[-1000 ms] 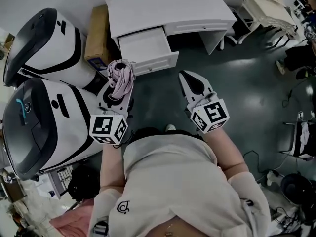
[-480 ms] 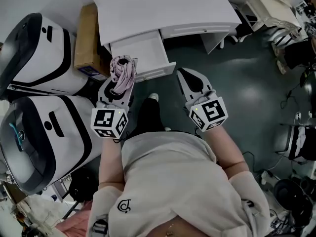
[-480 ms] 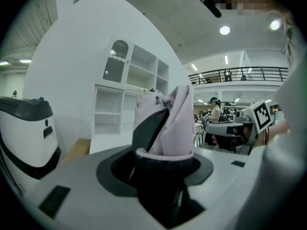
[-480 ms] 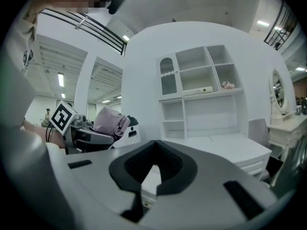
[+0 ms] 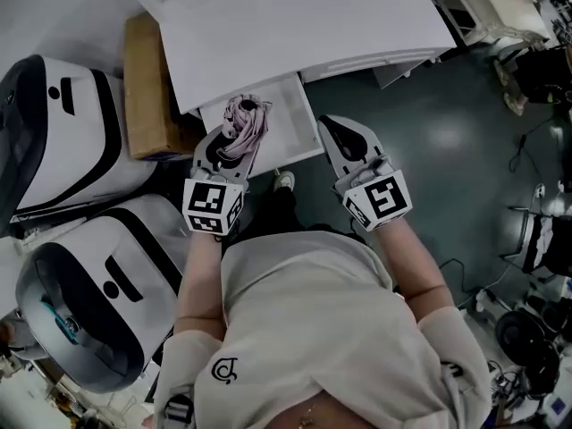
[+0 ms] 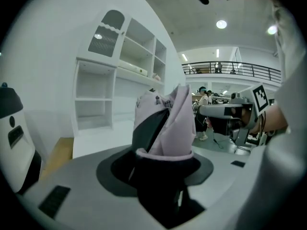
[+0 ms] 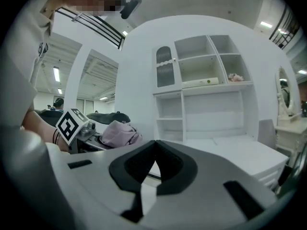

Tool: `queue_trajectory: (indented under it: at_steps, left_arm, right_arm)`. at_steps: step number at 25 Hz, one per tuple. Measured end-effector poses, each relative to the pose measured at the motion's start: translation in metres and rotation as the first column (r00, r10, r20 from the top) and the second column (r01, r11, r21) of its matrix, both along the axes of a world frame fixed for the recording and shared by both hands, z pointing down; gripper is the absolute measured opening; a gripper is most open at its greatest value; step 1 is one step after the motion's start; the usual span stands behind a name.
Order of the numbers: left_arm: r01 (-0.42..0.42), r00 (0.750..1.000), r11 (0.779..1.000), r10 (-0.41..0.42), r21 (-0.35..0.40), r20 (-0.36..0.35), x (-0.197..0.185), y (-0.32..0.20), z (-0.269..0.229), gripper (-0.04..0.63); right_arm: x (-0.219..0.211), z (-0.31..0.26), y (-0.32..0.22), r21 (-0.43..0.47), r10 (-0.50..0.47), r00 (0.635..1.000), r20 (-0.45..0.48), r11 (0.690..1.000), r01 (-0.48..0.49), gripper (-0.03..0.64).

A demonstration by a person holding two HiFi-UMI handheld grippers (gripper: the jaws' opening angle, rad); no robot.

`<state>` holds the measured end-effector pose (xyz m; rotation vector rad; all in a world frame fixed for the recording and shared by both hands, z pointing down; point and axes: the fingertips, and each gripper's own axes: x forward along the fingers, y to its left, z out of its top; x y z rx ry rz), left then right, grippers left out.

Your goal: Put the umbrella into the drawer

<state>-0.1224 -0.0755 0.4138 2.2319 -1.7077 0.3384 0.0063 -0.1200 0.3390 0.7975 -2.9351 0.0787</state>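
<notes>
A folded pale pink umbrella (image 5: 244,121) stands out of my left gripper (image 5: 234,138), whose jaws are shut on its lower end. It hangs over the left front part of the open white drawer (image 5: 288,121). In the left gripper view the umbrella (image 6: 165,121) rises upright between the dark pads and hides what lies straight ahead. My right gripper (image 5: 331,126) is beside it on the right, at the drawer's front right corner, shut with nothing in it. Its jaw tips (image 7: 154,146) meet in the right gripper view, where the umbrella (image 7: 120,133) shows at the left.
The drawer belongs to a white desk (image 5: 295,25) with a shelf unit (image 7: 201,90) on top. A cardboard box (image 5: 147,88) leans left of the drawer. Two large white and black pods (image 5: 63,141) (image 5: 98,320) stand at the left. Dark floor (image 5: 447,150) lies to the right.
Both grippers have moved forward toward the desk and a little down. The umbrella, held throughout, has gone from short of the drawer to over its front part.
</notes>
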Motion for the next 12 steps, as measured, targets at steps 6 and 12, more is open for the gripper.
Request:
queue_trajectory:
  at_steps: [6, 12]
  left_arm:
    - [-0.105, 0.994, 0.987, 0.105, -0.124, -0.007, -0.014, -0.044, 0.079, 0.224]
    - [-0.254, 0.965, 0.918, 0.262, -0.306, -0.014, 0.003, -0.058, 0.164, 0.225]
  right_arm:
    - [-0.032, 0.04, -0.039, -0.057, 0.008, 1.0, -0.018, 0.998, -0.009, 0.006]
    - [-0.037, 0.083, -0.058, -0.132, 0.045, 0.996, -0.072, 0.99, -0.054, 0.006]
